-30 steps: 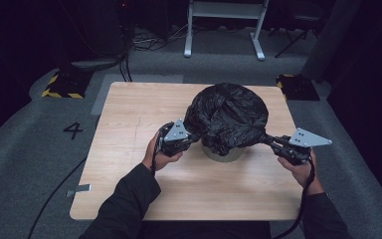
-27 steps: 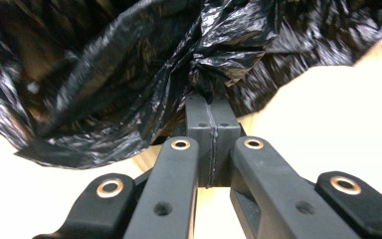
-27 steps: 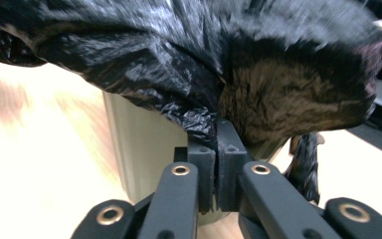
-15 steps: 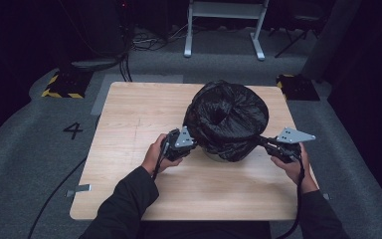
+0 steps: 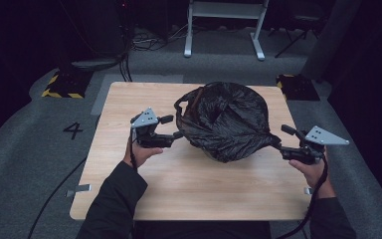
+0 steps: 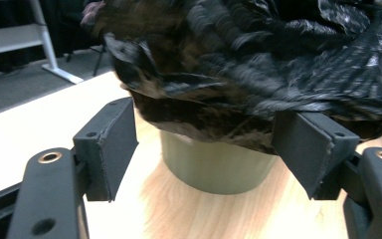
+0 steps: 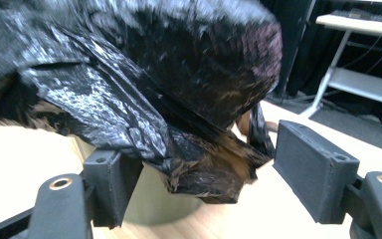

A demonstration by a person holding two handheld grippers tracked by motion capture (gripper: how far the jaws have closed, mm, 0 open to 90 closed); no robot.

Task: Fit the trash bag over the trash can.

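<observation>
Both hands have drawn outward from the black bag [image 5: 226, 122], jaws just opened, bag edges lying loose between them. Left gripper [image 5: 170, 127] and right gripper [image 5: 284, 139] flank it, apparently after stretching it over the green bin [image 6: 214, 167] at mid-table [image 5: 129, 99]. A white stand [image 5: 224, 25] lies well beyond; nothing blocks.
</observation>
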